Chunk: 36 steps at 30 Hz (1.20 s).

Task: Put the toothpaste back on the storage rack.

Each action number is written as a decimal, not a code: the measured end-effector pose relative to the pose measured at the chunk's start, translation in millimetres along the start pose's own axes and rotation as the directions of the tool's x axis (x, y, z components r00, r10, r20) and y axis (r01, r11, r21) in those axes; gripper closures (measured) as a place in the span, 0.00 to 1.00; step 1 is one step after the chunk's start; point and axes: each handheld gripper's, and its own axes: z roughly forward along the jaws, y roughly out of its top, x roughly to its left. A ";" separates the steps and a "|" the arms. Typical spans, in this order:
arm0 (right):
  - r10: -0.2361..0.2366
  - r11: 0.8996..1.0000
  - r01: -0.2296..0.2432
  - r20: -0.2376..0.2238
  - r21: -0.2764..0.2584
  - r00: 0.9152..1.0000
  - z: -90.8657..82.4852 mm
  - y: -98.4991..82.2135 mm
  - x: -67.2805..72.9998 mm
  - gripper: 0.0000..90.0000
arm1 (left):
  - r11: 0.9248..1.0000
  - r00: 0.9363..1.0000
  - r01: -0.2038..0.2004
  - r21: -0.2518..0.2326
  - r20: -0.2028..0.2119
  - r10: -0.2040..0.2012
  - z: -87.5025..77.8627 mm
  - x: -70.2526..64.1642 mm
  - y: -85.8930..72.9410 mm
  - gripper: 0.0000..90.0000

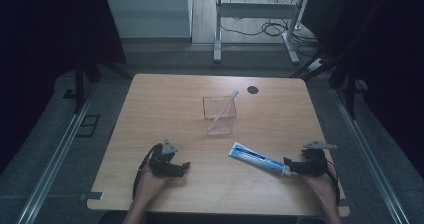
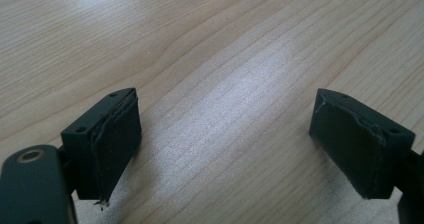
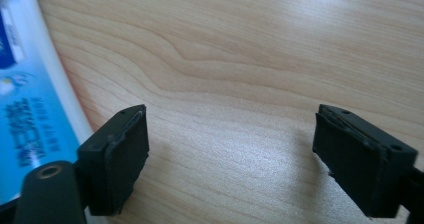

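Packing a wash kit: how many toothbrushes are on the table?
1: the toothbrush leans inside the clear cup mid-table. The toothpaste tube lies nearer, to the right.

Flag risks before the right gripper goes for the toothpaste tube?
1. Toothpaste tube lies outside the right gripper, beside one of its open jaws; closing now would likely grab nothing or nudge it.
2. Clear cup with the toothbrush leaning inside looks light; a bump could tip it.

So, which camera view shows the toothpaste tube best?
The high view: the whole toothpaste tube lies on the table, its cap end toward the right claw. The right gripper view catches a blue-and-white strip of it; the left gripper view shows wood.
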 end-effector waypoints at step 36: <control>-0.123 0.992 0.125 -0.162 0.005 0.979 -6.0 13.3 28.6 0.91 | 1.000 1.000 -0.001 0.002 -0.003 0.001 -0.2 0.2 0.0 0.15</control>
